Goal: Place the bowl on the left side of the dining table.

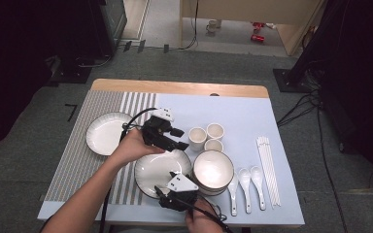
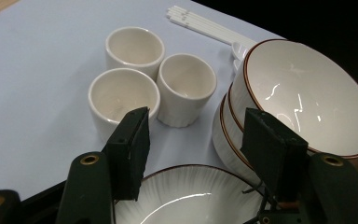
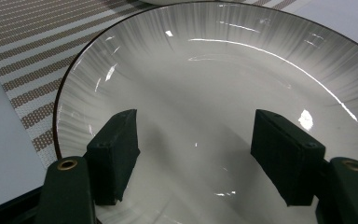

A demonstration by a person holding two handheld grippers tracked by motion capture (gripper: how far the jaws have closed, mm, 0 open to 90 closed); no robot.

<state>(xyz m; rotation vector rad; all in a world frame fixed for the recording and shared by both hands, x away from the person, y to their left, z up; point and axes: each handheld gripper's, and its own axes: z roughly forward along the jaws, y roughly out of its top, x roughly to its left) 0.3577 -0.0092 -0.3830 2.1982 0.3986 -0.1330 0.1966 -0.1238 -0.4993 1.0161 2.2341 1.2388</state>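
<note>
Hovering over the middle of the bench (image 1: 252, 104), we hold our left gripper (image 1: 180, 139) just short of the three cups (image 1: 206, 137), and that gap is what the coming move turns on. In the left gripper view the nearest cup (image 2: 121, 100) stands upright straight ahead of the spread fingers (image 2: 131, 149), slightly to their left, with its rim level with the left pad but nothing between the pads yet. A cup has no long axis to line up with, so we judge that a short push forward and a little sideways would bring it between the pads. Our left hand (image 1: 133, 148) is clearly the nearer one to the cups.

Our right gripper (image 1: 177, 193) sits at the near edge of the bench, over the near rim of the plate (image 1: 158, 170). In the right gripper view its fingers (image 3: 114, 154) stand wide apart above the plate's glossy face, pinching nothing; whether the pads touch the glaze we cannot tell.

Toward the right edge lie the stacked bowls (image 1: 213, 171), the spoons (image 1: 245, 187) and the chopsticks (image 1: 268, 170); a second plate (image 1: 104, 133) rests on the striped mat (image 1: 77, 160) at the left. The stack's far side is cut off in the left gripper view, and our right hand hides part of the near edge.
</note>
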